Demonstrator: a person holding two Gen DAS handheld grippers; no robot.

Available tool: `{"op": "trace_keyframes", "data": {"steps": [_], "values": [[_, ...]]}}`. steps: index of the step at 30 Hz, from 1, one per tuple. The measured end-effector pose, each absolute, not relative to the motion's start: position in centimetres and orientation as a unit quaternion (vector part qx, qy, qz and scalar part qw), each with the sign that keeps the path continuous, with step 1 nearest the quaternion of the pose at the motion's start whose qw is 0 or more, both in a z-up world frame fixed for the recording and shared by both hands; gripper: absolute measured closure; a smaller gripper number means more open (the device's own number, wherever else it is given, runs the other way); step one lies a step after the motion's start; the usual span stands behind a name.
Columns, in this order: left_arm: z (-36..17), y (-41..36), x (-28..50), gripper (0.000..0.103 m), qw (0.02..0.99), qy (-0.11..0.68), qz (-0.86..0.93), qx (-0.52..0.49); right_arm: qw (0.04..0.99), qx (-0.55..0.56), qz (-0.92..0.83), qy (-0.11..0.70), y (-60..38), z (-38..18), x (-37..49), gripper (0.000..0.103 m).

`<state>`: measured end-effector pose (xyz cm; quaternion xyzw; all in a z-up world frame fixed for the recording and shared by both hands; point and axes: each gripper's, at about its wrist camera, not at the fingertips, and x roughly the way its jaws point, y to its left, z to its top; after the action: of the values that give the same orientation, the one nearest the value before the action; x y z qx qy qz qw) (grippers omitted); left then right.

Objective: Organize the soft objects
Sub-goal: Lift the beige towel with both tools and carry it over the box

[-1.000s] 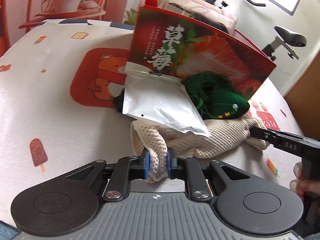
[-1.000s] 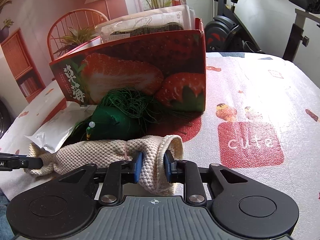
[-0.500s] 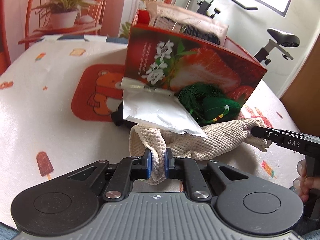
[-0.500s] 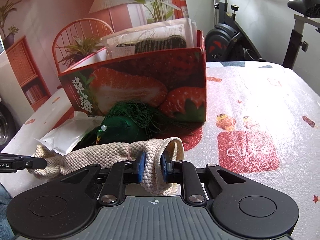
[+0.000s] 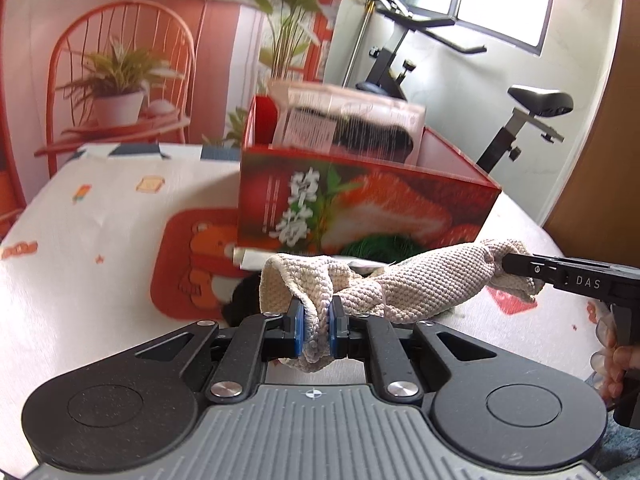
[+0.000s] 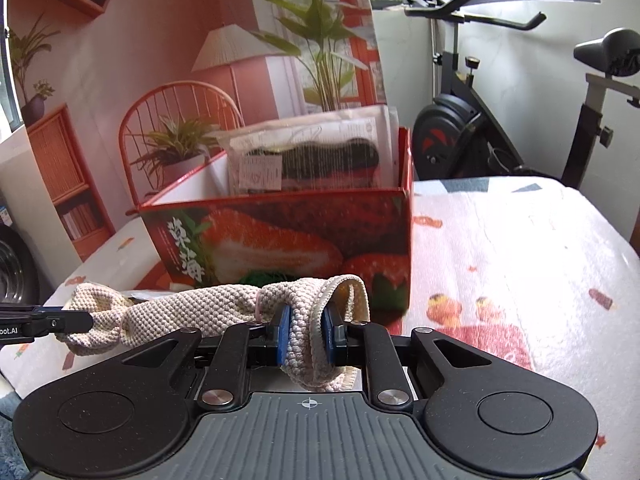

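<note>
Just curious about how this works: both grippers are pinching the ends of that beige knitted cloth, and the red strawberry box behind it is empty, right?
Not quite. The left gripper and right gripper do pinch the cloth, but the strawberry box isn't empty: the right wrist view shows a clear packet standing in it.

The cloth (image 5: 416,284) is cream with a bumpy knitted look, and a thin pink line (image 6: 259,305) runs across it. The grippers are black, with a grey ribbed part near the camera, and their pads (image 5: 297,328) are blue. The box (image 6: 296,236) is red with big strawberry pictures, green leaves and white writing. A clear bag (image 6: 312,156) in it shows something black and a white label. The green stringy thing (image 5: 376,246) sits low in front of the box. The tablecloth (image 6: 520,248) is white with small sweets and ice lollies, a red patch, and an orange bear (image 5: 200,264) on red.
</note>
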<state>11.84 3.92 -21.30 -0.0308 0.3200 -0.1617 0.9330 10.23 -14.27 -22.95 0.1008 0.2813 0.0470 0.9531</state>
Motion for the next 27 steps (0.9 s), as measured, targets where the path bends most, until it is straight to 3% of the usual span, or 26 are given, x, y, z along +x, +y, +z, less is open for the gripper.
{"op": "trace_keyframes", "data": {"steps": [27], "values": [[-15.5,2.9,14.3,0.090,0.956,0.238,-0.169,-0.024,0.971,0.091,0.044,0.219,-15.6,-17.4,13.1,0.087]]}}
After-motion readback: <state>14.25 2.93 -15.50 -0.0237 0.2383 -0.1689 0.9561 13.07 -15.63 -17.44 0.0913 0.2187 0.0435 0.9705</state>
